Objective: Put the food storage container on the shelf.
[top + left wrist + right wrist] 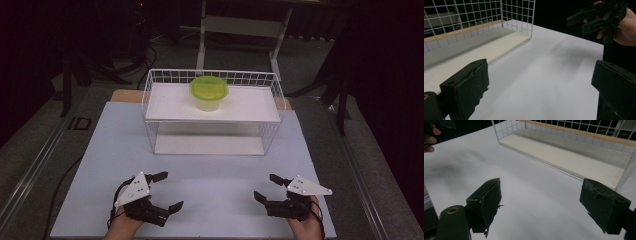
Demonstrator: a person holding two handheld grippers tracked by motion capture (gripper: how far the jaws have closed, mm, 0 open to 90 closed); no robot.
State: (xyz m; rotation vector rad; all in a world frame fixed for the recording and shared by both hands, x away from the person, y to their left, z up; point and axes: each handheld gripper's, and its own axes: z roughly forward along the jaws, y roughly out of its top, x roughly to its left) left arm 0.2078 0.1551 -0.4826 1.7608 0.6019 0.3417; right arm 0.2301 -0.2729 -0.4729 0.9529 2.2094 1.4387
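- Down at the near left of the table (210, 170), the left gripper (171, 190) is held just above the white surface with its jaws spread wide; nothing sits between them and they touch nothing.
- Its own view shows the two black pads far apart with bare table between them, and the other hand (624, 25) with its gripper farther off at the upper right.
- Straight ahead in the middle, the wire rack (150, 92) stands on the table, and the green-lidded container (209, 92) rests on its upper shelf, well apart from both grippers.
- At the near right, the right gripper (266, 188) is also open wide and empty, hovering over the table.
- Both hands are cut off by the bottom edge of the high view.
- What the container holds cannot be made out through its lid.
- Beyond the table, the room is too dark to read.
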